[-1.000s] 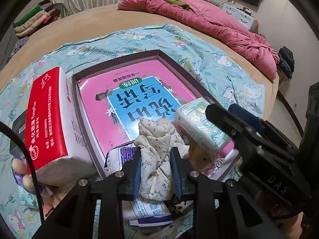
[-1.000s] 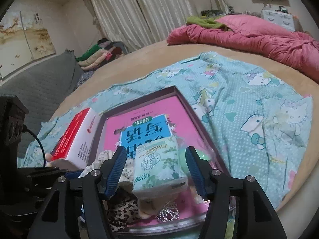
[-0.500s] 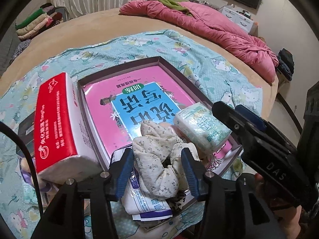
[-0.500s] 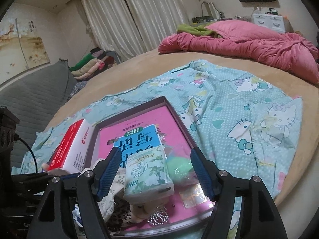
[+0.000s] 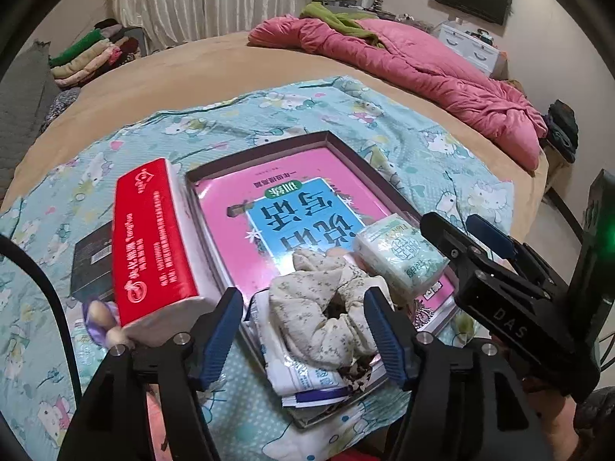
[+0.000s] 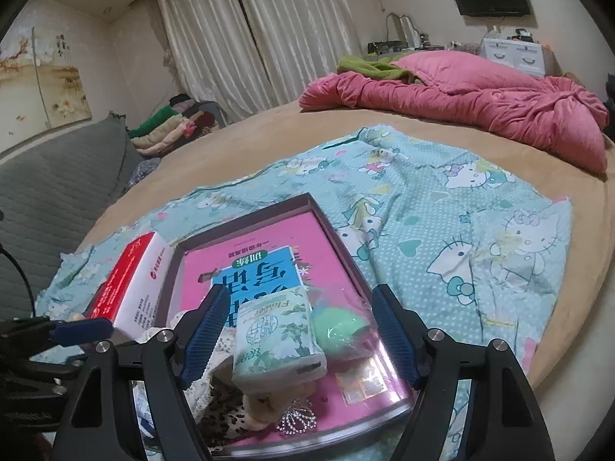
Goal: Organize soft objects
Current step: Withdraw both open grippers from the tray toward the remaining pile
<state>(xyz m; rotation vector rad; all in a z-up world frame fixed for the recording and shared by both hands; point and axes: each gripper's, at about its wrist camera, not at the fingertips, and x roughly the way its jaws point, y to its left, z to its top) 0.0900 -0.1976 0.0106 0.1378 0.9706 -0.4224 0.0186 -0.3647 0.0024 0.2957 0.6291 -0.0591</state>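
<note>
1. Blue-padded fingers of the left gripper (image 5: 303,330) stand apart on both sides of the cream floral fabric scrunchie (image 5: 326,307). The jaws have just been opening, and the pads do not press the cloth any more.
2. The scrunchie lies at the near corner of the shallow dark-rimmed box (image 5: 346,146), on top of a white and blue plastic pack (image 5: 303,376).
3. The right gripper (image 6: 296,338) also has its jaws apart and they have just been opening. The small green-and-white flower-printed tissue pack (image 6: 276,338) sits between them, free of both pads, in the near part of the box and on top of other small things.
4. Risk, as I judge it: the pile in this corner is loose. If one gripper lifts away at a slant, a pad can catch the scrunchie or push the tissue pack off its support and out over the low rim.
5. The big red-and-white soft tissue pack (image 5: 153,246) stands just beside the left wall of the box, outside it.
6. Both grippers point forward and downward at the box, side by side, the left one more steeply.
7. Farther away a pink crumpled quilt (image 6: 480,103) lies on the bed.
</note>
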